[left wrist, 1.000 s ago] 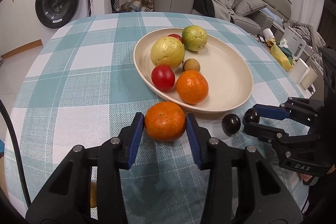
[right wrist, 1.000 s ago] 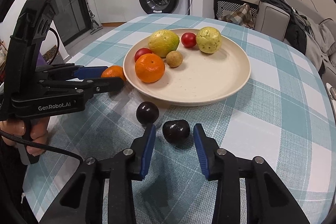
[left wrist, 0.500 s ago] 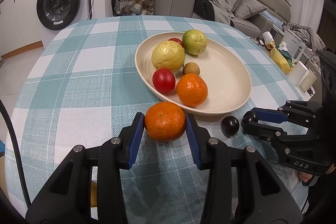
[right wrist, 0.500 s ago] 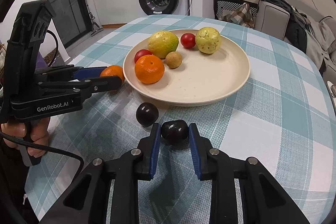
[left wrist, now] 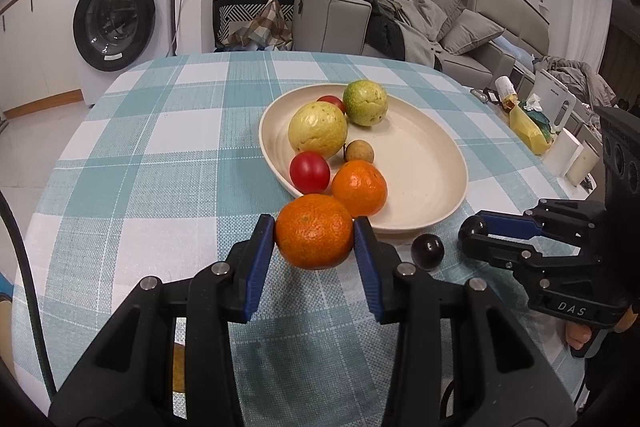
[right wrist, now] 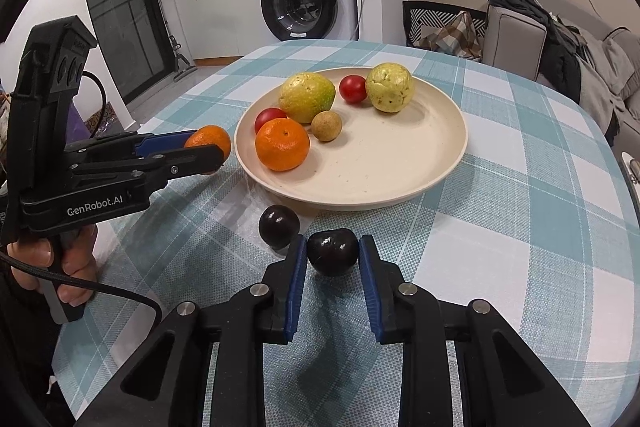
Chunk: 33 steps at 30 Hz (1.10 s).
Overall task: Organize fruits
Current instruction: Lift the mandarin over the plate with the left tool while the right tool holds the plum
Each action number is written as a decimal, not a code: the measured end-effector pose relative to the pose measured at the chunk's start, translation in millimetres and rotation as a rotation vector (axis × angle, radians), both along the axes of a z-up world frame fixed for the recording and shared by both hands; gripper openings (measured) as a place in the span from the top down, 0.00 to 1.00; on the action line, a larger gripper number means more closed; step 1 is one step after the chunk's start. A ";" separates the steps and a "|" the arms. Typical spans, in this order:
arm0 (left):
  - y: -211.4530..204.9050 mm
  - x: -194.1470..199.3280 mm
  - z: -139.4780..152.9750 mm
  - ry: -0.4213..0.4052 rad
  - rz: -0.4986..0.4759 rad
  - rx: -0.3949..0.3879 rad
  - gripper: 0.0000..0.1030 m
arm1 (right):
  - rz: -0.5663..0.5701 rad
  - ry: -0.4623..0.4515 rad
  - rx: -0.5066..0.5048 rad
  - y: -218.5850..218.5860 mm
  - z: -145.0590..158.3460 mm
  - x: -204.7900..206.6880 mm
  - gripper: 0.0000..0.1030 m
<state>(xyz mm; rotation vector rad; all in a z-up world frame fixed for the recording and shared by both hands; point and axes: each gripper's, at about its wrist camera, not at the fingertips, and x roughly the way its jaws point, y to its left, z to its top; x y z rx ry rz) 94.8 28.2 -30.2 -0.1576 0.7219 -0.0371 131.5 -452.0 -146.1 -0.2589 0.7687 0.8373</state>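
Plate right half bare; 6 fruits crowd left half.

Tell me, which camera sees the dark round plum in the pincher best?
The right wrist view: the dark round plum sits close and whole between the right gripper pads. In the left wrist view it is small, half hidden behind that gripper's fingertip.

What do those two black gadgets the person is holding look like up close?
Both are black plastic pistol-grip tools. Each ends in two angular fingers lined with blue pads, joined by silver bolts. The left gripper has white "GenRobot.AI" lettering on its body, three round openings on its upright block and a black cable trailing from the handle. The right gripper shows "DAS" on its underside.
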 end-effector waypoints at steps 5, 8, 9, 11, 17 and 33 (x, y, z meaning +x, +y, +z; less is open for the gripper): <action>-1.6 -5.6 7.9 -0.041 -0.012 -0.011 0.64 | 0.003 -0.018 0.033 -4.7 4.4 -2.3 0.73; -3.6 -9.3 13.2 -0.067 -0.016 -0.013 0.64 | -0.008 -0.038 0.063 -9.6 9.0 -3.4 0.73; -4.2 -10.2 14.9 -0.074 -0.019 -0.015 0.64 | -0.012 -0.043 0.073 -10.7 10.1 -3.2 0.73; -5.8 -12.8 17.8 -0.084 -0.020 -0.013 0.64 | -0.017 -0.050 0.088 -12.8 12.3 -2.8 0.73; -13.9 -15.4 24.7 -0.107 -0.028 -0.006 0.64 | -0.036 -0.058 0.114 -15.2 14.4 1.4 0.73; -32.4 2.7 30.5 -0.127 -0.057 0.021 0.64 | -0.087 -0.091 0.191 -24.2 26.4 11.1 0.73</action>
